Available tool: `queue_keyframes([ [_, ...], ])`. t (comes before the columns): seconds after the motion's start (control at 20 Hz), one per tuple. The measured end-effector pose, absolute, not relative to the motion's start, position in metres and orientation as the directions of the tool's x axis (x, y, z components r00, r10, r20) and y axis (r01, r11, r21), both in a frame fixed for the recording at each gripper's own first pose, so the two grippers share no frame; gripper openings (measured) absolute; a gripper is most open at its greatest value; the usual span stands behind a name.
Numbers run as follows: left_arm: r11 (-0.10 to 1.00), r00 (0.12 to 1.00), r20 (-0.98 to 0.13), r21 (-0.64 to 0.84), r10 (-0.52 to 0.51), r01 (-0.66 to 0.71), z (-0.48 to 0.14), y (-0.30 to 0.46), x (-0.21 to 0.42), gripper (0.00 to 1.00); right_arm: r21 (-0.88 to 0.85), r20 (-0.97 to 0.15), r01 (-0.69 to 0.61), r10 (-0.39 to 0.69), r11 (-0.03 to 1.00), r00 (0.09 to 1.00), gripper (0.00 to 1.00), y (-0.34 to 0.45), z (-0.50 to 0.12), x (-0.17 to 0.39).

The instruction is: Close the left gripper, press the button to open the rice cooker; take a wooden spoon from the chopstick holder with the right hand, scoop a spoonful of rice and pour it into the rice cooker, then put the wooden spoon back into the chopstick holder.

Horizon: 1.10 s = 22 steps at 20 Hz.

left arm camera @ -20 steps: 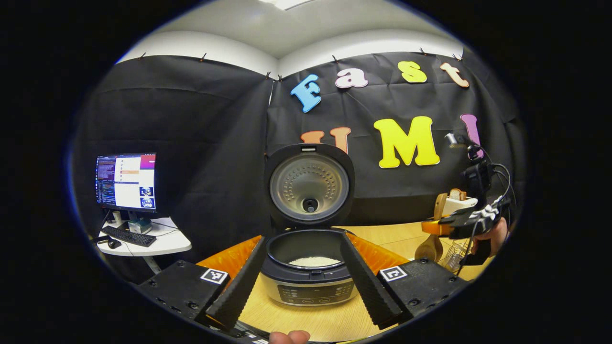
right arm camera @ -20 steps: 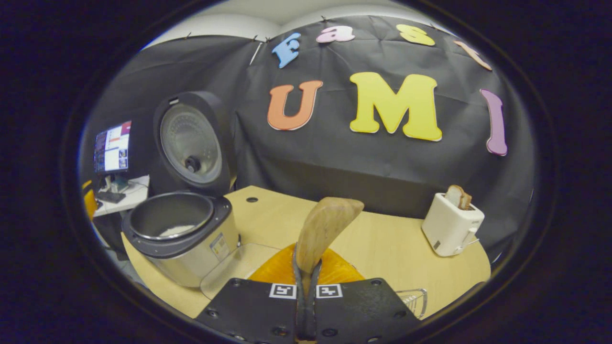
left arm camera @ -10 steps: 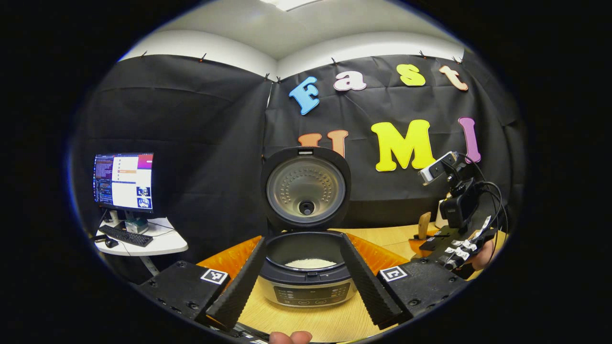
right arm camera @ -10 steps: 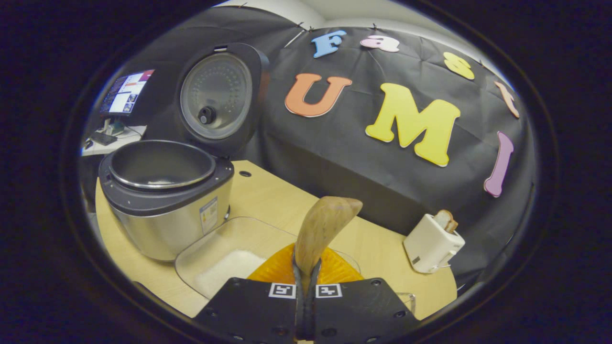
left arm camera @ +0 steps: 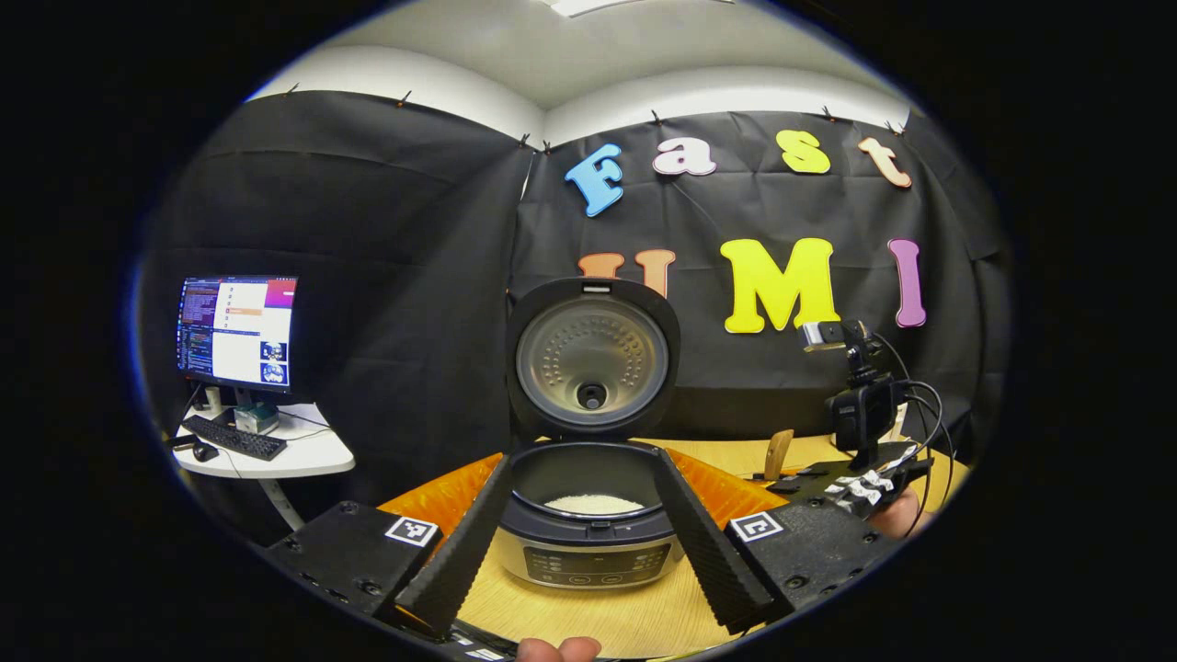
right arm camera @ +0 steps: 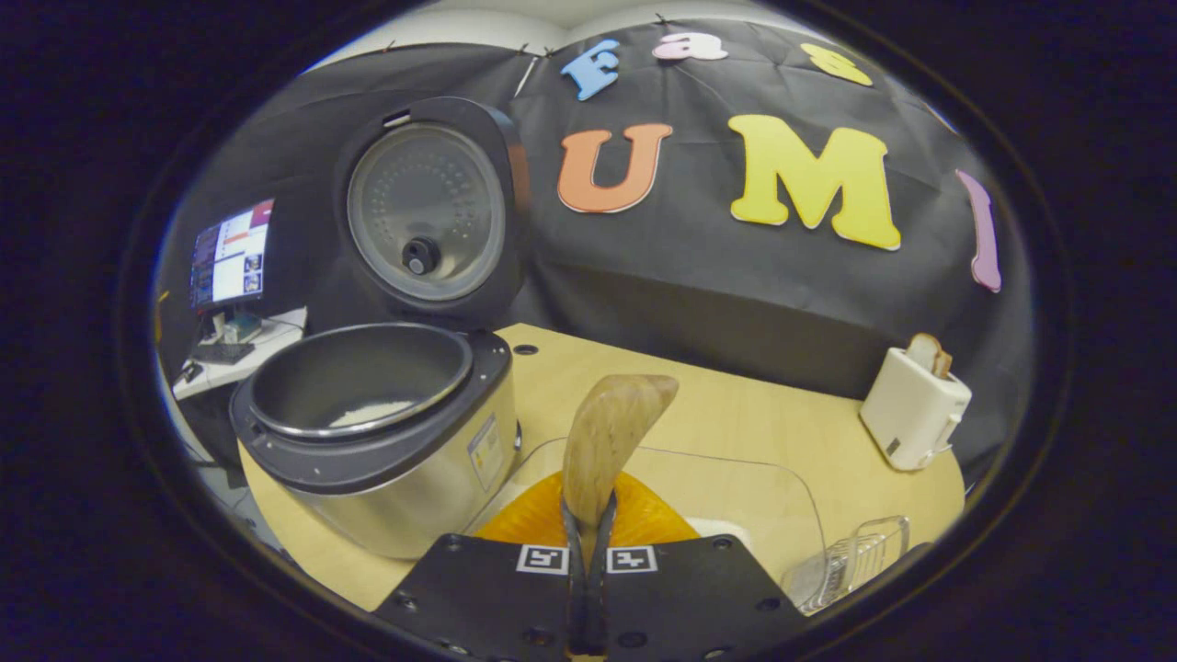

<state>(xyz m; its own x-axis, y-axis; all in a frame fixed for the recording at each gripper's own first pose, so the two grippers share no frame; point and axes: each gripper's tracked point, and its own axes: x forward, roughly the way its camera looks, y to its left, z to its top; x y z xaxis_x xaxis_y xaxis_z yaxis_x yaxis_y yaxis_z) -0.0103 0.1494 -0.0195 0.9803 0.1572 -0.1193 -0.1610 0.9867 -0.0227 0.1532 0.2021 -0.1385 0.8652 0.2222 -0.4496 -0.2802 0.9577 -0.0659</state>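
The rice cooker (left arm camera: 588, 542) stands straight ahead with its lid (left arm camera: 591, 359) up and a patch of white rice (left arm camera: 593, 504) in the pot. My left gripper (left arm camera: 582, 460) is open, with one finger on each side of the cooker's front. To the right, my right gripper (left arm camera: 828, 478) holds the wooden spoon (left arm camera: 780, 452) upright over the table. In the right gripper view that gripper (right arm camera: 588, 515) is shut on the spoon (right arm camera: 611, 432), whose bowl points up. The cooker (right arm camera: 368, 432) is to its left and the clear rice box (right arm camera: 736, 483) lies just beyond the spoon.
A wire chopstick holder (right arm camera: 851, 556) sits at the table's near right. A white toaster (right arm camera: 915, 405) with bread stands at the back right. A monitor (left arm camera: 234, 331) and keyboard rest on a side table to the left. A hand (left arm camera: 897, 519) grips the right gripper.
The right gripper has carried the spoon down and left, away from the holder and nearer the cooker and rice box. The left gripper has stayed open in front of the cooker.
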Motion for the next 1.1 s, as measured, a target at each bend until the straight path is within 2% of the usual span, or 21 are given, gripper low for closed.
queue_keyframes([
  [0.3, 0.986, 0.981, -0.118, -0.049, 0.154, -0.16, -0.017, 0.148, -0.012, 0.99, 0.282, -0.462, -0.205, 0.32, 0.937, 0.827, 0.0, 0.202, -0.132, 0.16],
  [0.45, 0.986, 0.981, -0.117, -0.038, 0.154, -0.16, -0.016, 0.148, -0.013, 0.99, 0.512, -0.455, -0.1, 0.368, 0.853, 0.811, 0.0, 0.19, -0.13, 0.164],
  [0.55, 0.986, 0.98, -0.117, -0.042, 0.158, -0.164, -0.016, 0.147, -0.013, 0.99, 0.602, -0.435, -0.043, 0.372, 0.798, 0.82, 0.0, 0.175, -0.127, 0.172],
  [0.85, 0.985, 0.984, -0.104, -0.078, 0.145, -0.154, -0.014, 0.141, -0.01, 0.99, 0.691, -0.356, -0.008, 0.35, 0.723, 0.867, 0.0, 0.12, -0.101, 0.176],
  [1.1, 0.988, 0.982, -0.123, -0.04, 0.145, -0.151, -0.02, 0.14, -0.009, 0.99, 0.763, -0.314, 0.013, 0.353, 0.646, 0.881, 0.0, 0.091, -0.085, 0.174],
])
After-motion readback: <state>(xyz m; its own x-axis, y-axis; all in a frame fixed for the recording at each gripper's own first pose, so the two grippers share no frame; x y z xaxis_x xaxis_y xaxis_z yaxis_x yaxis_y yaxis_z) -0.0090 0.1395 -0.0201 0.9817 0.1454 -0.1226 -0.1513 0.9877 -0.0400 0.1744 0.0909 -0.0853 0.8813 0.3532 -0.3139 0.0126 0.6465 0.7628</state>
